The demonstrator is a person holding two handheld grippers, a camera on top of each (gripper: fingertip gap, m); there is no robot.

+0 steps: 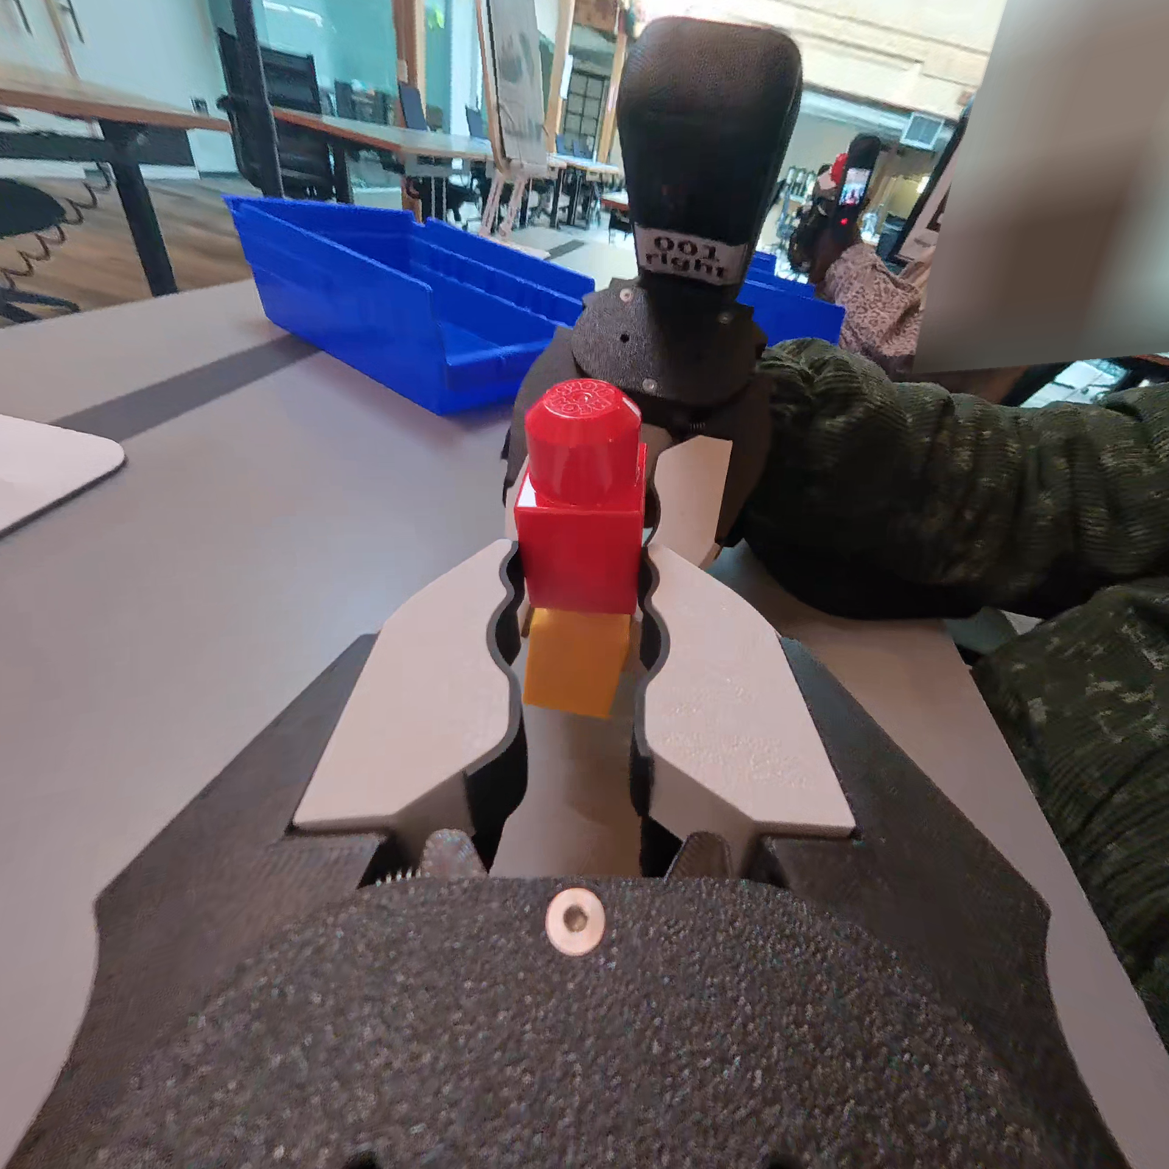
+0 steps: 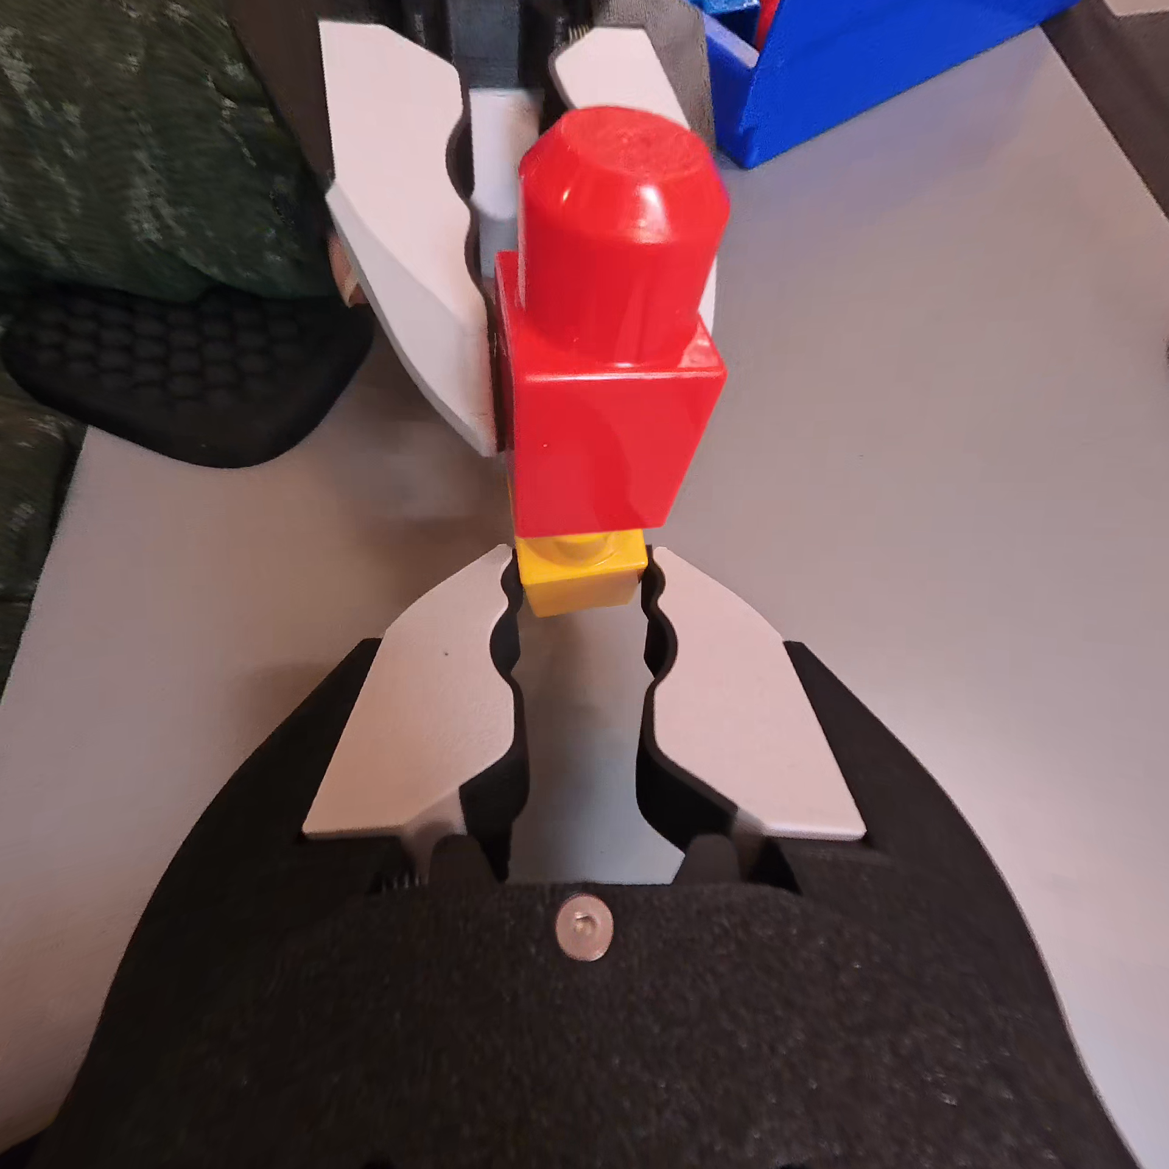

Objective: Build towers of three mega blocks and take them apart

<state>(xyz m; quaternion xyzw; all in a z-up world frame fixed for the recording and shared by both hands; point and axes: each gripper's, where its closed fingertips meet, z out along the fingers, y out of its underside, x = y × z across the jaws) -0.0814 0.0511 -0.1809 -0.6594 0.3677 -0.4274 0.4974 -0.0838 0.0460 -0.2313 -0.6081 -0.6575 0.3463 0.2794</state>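
Note:
A red mega block (image 1: 579,550) sits on top of a yellow mega block (image 1: 572,664). My left gripper (image 1: 579,560) is shut on the red block's sides. My right gripper (image 2: 582,572) faces it and is shut on the yellow block (image 2: 579,579). In the right wrist view the red block (image 2: 607,417) is raised a little, so the yellow block's stud shows beneath it. The left gripper's fingers (image 2: 405,253) flank the red block there. The right gripper's body (image 1: 683,341) shows behind the blocks in the left wrist view. Both blocks are held above the grey table (image 1: 253,569).
A blue bin (image 1: 379,303) stands on the table behind the blocks, and it shows at the top right of the right wrist view (image 2: 854,82). A second blue bin (image 1: 791,310) is farther back. A green sleeve (image 1: 917,474) rests at the right. A white pad (image 1: 44,468) lies at the left. Spacing between my two grippers at the tips: around 5 cm.

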